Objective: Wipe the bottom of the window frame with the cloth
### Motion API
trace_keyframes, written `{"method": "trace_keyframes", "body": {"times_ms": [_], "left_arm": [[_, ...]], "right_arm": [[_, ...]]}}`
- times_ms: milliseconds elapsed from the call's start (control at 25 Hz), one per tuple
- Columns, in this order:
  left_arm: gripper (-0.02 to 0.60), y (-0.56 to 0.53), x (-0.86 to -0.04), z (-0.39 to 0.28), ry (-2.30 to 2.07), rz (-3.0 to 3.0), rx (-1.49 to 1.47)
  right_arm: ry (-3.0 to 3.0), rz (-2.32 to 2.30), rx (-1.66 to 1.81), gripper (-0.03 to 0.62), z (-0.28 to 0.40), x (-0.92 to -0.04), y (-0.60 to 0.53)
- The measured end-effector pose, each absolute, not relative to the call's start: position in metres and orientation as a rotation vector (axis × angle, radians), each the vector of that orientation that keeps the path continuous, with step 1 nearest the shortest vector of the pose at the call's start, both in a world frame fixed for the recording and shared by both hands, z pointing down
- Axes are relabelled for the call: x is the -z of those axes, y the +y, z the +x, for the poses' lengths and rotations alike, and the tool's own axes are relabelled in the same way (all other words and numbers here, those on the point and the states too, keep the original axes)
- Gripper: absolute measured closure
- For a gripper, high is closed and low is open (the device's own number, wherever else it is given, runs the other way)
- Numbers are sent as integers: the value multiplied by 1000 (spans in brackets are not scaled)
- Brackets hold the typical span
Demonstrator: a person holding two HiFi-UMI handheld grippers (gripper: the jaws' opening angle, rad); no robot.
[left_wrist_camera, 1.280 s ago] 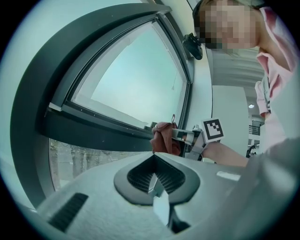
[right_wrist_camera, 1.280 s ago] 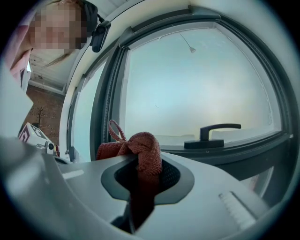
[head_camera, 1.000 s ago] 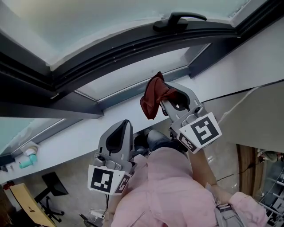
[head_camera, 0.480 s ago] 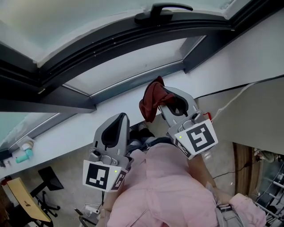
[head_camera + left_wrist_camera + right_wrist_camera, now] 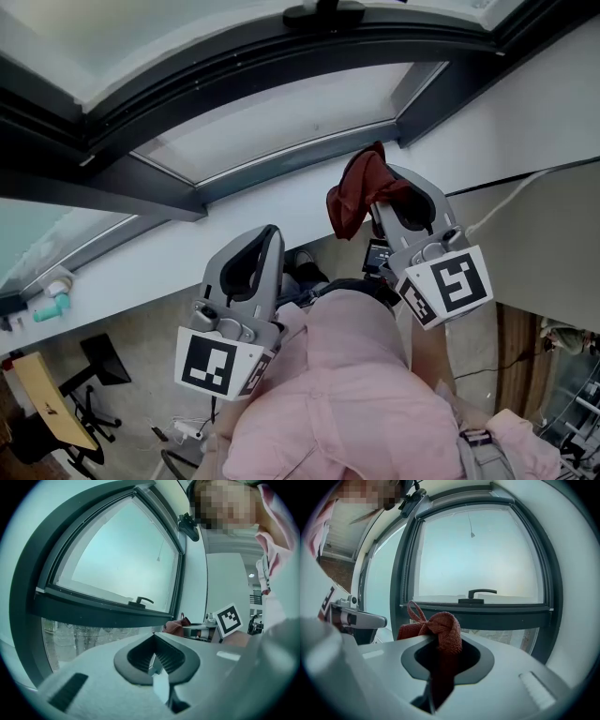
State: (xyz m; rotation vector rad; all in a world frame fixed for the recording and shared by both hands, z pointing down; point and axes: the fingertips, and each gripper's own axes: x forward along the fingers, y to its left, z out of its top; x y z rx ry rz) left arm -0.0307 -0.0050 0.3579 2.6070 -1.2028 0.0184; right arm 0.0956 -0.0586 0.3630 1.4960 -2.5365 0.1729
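Observation:
A dark red cloth (image 5: 356, 192) hangs bunched from my right gripper (image 5: 377, 199), which is shut on it just below the dark bottom rail of the window frame (image 5: 281, 167), apart from it. In the right gripper view the cloth (image 5: 442, 629) bulges out of the closed jaws, with the frame's lower bar (image 5: 487, 612) behind it. My left gripper (image 5: 271, 234) is lower and to the left, shut with nothing in it. From the left gripper view, its jaws (image 5: 157, 663) point at the window, and the cloth (image 5: 176, 625) shows at the right.
The tilted-open sash carries a black handle (image 5: 481, 594). A white sill (image 5: 187, 248) runs under the frame. A thin cable (image 5: 511, 199) crosses the wall on the right. A teal bottle (image 5: 49, 307) sits far left; a black chair (image 5: 92, 375) stands on the floor below.
My right gripper has carried the cloth to the right and slightly up, nearer the frame's right corner. The left gripper has stayed about where it was.

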Motion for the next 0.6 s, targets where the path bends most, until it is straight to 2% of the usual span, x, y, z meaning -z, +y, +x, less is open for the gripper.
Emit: {"method": "trace_keyframes", "body": {"times_ms": [240,600], "left_arm": [[584,5,-356,-25,-1241,2605,-12],[584,8,-353,-30,-1366,2581,6]], "right_arm": [[-2551,1520,-145,531,114,-349,-55],[-2625,1390,-137,531,102,-356,-55]]}}
